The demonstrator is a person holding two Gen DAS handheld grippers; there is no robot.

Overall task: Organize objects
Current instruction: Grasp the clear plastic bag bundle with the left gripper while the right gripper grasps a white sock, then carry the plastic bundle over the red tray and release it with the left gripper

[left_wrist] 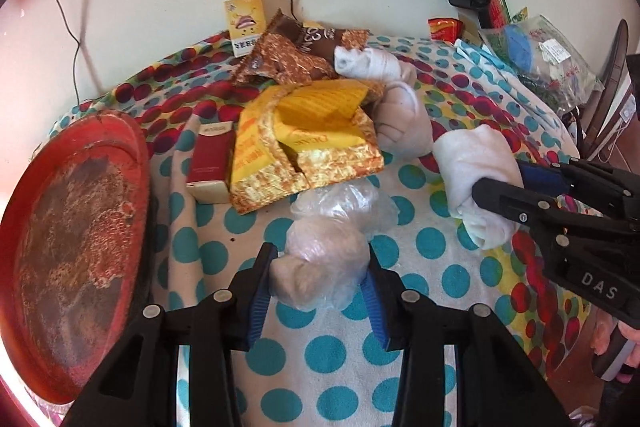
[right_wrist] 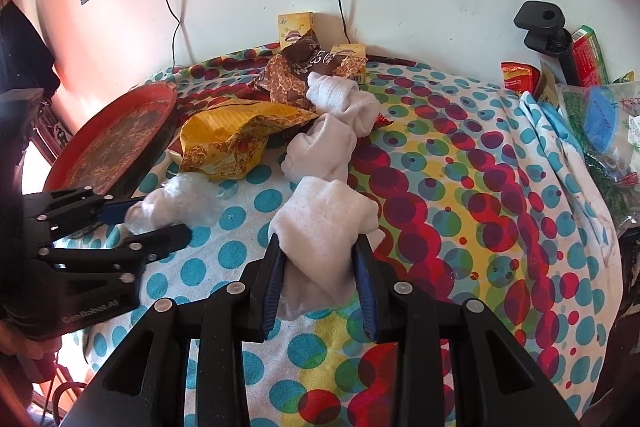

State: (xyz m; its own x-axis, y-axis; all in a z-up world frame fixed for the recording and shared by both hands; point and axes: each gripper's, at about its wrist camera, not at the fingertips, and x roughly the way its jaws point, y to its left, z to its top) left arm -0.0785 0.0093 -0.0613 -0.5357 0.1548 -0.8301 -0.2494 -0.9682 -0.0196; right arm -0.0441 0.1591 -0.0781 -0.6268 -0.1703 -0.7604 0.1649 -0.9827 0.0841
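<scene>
The left gripper [left_wrist: 320, 267] has its blue-padded fingers pressed against both sides of a clear plastic bag [left_wrist: 320, 259] with a pale lump inside, resting on the dotted tablecloth [left_wrist: 320, 351]; the bag's crinkled upper part spreads loose toward the yellow packet [left_wrist: 304, 143], and what the lump is cannot be made out through the film. The right gripper [right_wrist: 320, 263] is clamped on a rolled white sock bundle [right_wrist: 324, 223], whose lower end is hidden between the fingers and the cloth, so whether it is lifted or touching the cloth is hard to say. Two more white sock bundles [right_wrist: 320, 147] lie behind it, one near the torn yellow packet and one against the brown wrapper [right_wrist: 288, 75], which partly covers a small yellow box [right_wrist: 294, 25] at the wall. In the left wrist view a red carton [left_wrist: 210, 159] sits just beside the yellow packet, its right edge tucked under it. A worn red tray [left_wrist: 72, 251] lies at the left edge of the cloth, cut off by the lens rim. At the far right, a bag with blue and green contents [right_wrist: 600, 119] and red packets [right_wrist: 516, 75] crowd together, too distorted to identify, beside a black clamp stand [right_wrist: 548, 31].
</scene>
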